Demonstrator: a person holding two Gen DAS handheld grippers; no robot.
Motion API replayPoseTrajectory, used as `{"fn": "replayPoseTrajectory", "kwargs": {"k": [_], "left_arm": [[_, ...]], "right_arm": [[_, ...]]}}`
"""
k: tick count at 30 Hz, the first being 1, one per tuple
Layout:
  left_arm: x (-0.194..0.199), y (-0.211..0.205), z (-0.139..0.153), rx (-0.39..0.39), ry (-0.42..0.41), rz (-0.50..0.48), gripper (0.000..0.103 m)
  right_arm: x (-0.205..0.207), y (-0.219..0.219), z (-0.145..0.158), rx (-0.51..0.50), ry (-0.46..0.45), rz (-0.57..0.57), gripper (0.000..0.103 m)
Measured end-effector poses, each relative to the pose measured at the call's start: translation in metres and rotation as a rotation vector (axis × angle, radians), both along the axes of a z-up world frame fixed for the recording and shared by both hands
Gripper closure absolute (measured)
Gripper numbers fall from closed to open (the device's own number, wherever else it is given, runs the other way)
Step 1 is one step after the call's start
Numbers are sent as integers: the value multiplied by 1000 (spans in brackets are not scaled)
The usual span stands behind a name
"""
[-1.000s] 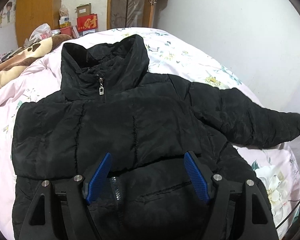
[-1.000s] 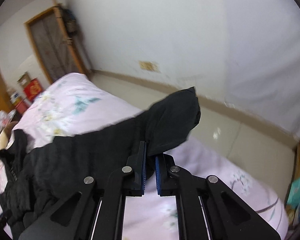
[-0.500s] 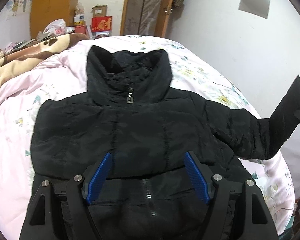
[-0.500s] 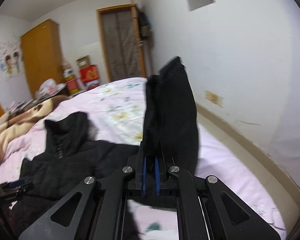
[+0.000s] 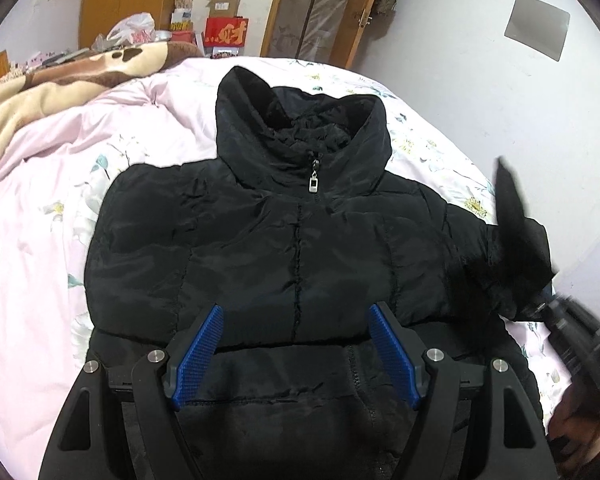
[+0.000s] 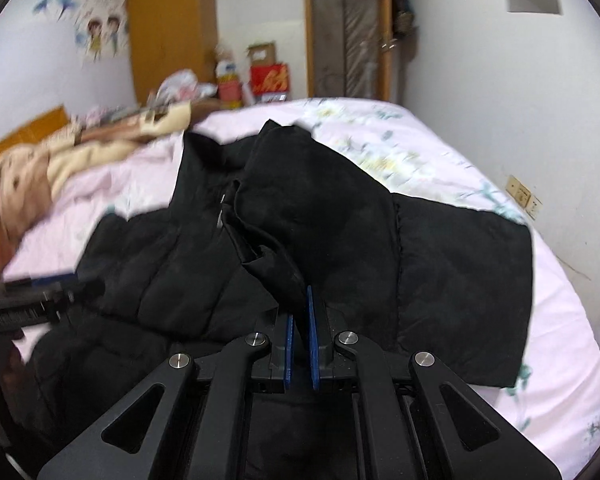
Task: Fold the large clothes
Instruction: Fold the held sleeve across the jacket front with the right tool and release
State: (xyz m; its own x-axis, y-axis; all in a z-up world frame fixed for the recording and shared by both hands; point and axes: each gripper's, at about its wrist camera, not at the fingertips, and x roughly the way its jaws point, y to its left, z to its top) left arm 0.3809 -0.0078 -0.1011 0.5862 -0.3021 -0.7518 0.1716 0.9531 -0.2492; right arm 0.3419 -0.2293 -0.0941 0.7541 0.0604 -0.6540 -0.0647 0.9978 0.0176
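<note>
A black puffer jacket (image 5: pixel 292 240) lies front-up and zipped on a bed (image 5: pixel 40 248) covered in a pink floral quilt, its collar toward the far end; the left gripper (image 5: pixel 296 344) hovers over the jacket's lower front, its blue pads spread wide with nothing between them; the right gripper (image 6: pixel 299 332) is clamped on the jacket's sleeve (image 6: pixel 300 216), the cuff pinched between nearly touching pads and the sleeve lifted over the jacket's body; a tan patterned blanket (image 5: pixel 60 80) lies bunched at the bed's far left, before an orange wardrobe (image 6: pixel 168 28).
</note>
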Motion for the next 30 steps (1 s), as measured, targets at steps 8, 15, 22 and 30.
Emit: {"fn": "replayPoseTrajectory", "kwargs": {"k": [8,15,22,30], "left_arm": [[26,-15,-18,-72,85,-50,28],[49,-64,-23,-125,127,-125,28],[65,-113,-35,-138,191,-185,27],[71,-159,-49,-126,239,-203,26]], "right_arm": [[4,20,-39,-108,105,57,93],[-14,8,-28,-152,47,30,47],[-28,-23,-8,-260,4,-82,44],[-29,-59,-6,-276,18,-183,44]]}}
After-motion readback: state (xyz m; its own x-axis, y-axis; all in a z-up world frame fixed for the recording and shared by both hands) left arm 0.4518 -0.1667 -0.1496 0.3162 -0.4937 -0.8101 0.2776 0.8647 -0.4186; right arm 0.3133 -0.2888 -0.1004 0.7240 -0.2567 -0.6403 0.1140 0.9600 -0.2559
